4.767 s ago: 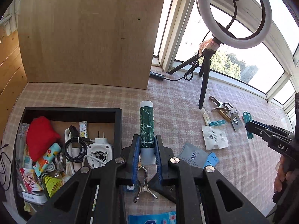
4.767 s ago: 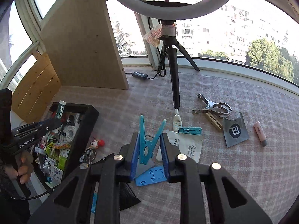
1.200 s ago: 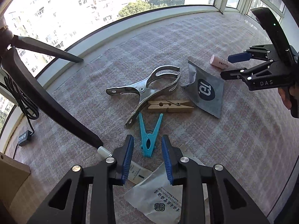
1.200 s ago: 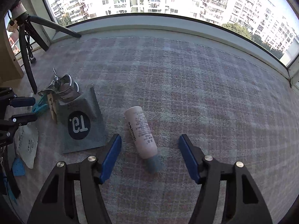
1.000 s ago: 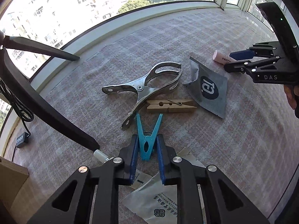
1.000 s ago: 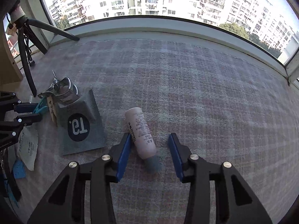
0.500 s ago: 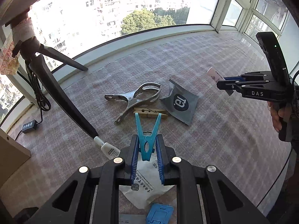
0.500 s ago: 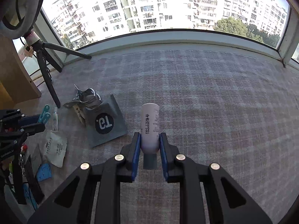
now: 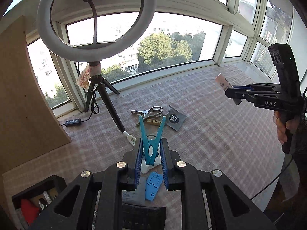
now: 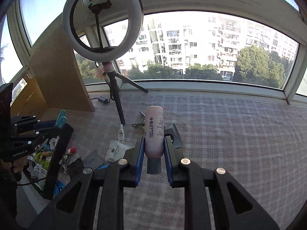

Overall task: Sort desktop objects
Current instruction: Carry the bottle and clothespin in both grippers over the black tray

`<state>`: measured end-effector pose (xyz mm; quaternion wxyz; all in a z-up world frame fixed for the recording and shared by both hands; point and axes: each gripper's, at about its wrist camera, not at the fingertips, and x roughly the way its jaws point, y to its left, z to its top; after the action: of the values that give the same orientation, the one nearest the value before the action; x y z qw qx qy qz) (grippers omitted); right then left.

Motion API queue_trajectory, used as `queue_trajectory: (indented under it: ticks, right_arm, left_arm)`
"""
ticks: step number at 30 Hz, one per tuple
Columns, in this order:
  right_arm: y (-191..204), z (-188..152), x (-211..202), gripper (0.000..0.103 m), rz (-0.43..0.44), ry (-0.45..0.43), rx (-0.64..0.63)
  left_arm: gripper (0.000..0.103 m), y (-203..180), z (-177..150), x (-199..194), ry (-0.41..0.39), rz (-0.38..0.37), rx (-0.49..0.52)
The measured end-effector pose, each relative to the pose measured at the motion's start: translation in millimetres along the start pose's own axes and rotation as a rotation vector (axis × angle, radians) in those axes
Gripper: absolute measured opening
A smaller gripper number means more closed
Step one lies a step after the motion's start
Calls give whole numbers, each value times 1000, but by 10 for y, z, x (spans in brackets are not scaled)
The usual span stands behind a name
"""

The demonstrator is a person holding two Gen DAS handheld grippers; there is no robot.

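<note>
though right-view only, box [image 10: 57, 153] contents

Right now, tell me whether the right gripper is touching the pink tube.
Touching. The right wrist view shows the right gripper shut on the pink tube, both blue pads pressed against its sides, held off the cloth.

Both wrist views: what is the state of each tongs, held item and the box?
Left tongs: shut on blue clothespin, lifted.
Right tongs: shut on pink tube, lifted.
Black box: open, full of items.
Metal clamp: lying on the cloth.
</note>
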<state>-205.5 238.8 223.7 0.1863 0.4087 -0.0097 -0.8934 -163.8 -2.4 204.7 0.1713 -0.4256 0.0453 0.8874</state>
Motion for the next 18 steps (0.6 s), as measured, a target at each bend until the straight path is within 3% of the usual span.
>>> queue_trajectory:
  ticks: [6,11,18]
  right_arm:
    - [805,24,-112,20,107,-9,-112]
    - [1585,-88,71,20,197,17,-210]
    - [2632,-230,315,20,287,71,-356]
  left_arm:
    - [17,447,-525,-699,-36,121,-75]
    - [17,1019,-1045,-1237,-39,249,-179]
    - [17,1775,-1615,-1597,-4,414,-333]
